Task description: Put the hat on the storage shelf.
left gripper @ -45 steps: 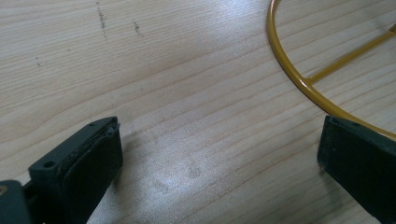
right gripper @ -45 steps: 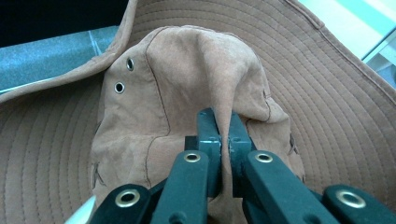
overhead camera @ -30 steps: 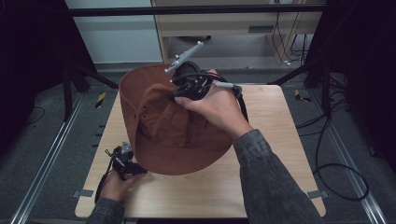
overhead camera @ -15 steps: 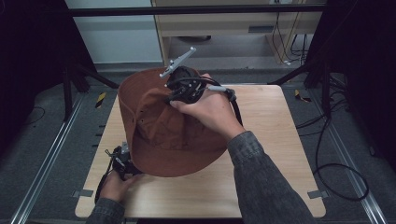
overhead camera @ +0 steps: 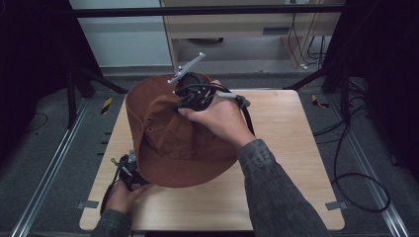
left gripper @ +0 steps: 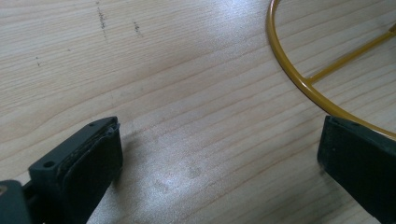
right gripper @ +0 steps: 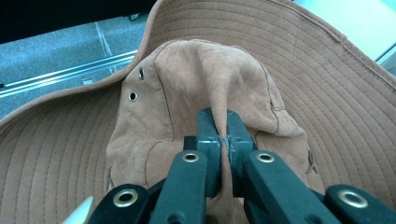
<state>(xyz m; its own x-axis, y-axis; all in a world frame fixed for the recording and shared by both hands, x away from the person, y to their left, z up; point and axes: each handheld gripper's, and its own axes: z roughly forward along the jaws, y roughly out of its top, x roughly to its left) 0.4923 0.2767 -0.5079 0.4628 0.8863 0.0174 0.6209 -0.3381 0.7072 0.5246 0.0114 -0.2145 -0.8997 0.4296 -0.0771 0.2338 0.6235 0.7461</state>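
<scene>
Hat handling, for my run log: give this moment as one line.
right gripper: shut on hat crown | left gripper: open, over table | gold wire ring: beside left gripper

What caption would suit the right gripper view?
Right gripper pinching a fold of the brown hat's crown, wide stitched brim behind.

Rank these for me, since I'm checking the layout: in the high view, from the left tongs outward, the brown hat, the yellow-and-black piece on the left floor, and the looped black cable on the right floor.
1. Brown hat: its brim lies right beside the left tongs.
2. Yellow-and-black piece: left floor, beyond the table.
3. Looped black cable: right floor, across the whole table.
</scene>
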